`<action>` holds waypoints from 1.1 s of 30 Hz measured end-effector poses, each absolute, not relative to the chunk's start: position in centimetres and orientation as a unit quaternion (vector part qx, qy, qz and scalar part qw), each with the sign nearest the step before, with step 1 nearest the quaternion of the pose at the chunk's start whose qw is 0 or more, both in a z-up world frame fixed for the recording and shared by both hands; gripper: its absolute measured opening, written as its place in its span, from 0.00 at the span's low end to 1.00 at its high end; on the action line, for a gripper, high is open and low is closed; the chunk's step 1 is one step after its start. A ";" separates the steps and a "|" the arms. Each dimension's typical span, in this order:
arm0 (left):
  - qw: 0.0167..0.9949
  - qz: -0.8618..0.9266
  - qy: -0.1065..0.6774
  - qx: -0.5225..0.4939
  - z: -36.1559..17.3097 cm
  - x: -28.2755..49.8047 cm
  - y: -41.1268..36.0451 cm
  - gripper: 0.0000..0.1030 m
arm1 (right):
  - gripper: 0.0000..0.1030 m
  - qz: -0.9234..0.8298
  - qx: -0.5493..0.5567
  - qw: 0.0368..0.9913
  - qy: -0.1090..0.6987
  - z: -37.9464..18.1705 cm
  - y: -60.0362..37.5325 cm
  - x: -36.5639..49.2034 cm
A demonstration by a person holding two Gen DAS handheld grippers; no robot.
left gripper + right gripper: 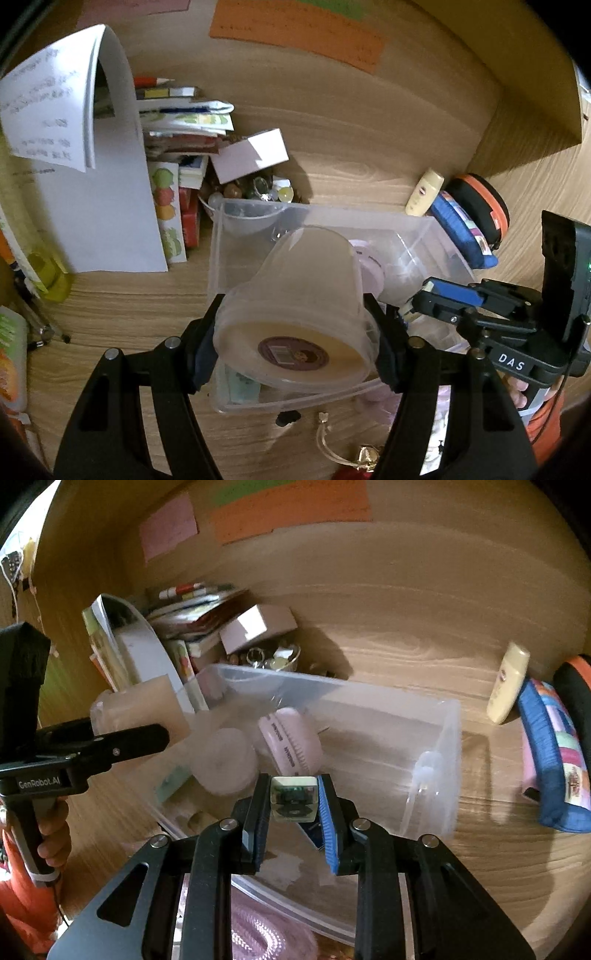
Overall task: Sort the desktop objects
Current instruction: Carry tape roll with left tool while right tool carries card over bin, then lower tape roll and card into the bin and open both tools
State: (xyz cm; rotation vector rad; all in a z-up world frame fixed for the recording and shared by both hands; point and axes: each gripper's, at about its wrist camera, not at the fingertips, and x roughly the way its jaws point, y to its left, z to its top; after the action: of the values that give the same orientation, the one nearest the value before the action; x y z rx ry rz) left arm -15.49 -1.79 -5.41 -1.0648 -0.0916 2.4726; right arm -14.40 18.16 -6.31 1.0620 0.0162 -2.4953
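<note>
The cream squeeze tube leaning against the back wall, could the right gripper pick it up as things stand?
Probably not yet: the right gripper is shut on a small clear square case. The path to the cream squeeze tube looks open.

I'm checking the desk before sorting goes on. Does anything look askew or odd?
The white booklet standing at the back left is curled over at the top, its pages drooping. The small white box lies tilted on the pile of trinkets. The left gripper holds the plastic tub tipped sideways.

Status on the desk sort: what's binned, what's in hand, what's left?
Binned: a pink brush and a white roll lie in the clear bin. In hand: left gripper holds a translucent tub over the bin; right gripper holds a small clear box. Left: yellow tube, blue pouch, book pile.
</note>
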 end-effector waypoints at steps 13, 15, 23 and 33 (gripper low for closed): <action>0.212 0.901 0.003 -0.377 -5.6 -15.5 -0.7 0.67 | 0.22 -0.892 0.392 0.222 0.027 -7.6 16.9 -14.6; 0.213 0.901 0.008 -0.377 -5.6 -15.5 -0.6 0.67 | 0.22 -0.893 0.391 0.221 0.027 -7.6 16.9 -14.5; 0.220 0.902 0.000 -0.373 -5.3 -15.5 -1.0 0.68 | 0.23 -0.894 0.391 0.219 0.027 -7.6 16.9 -14.5; 0.221 0.904 -0.005 -0.367 -4.4 -14.6 -1.4 0.71 | 0.35 -0.901 0.376 0.215 0.039 -6.4 16.8 -13.9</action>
State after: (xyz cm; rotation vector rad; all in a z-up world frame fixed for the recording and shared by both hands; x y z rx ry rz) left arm -14.62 -1.39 -4.37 -1.0151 -0.0145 2.4982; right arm -13.93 16.80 -6.45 1.0417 0.1080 -2.4981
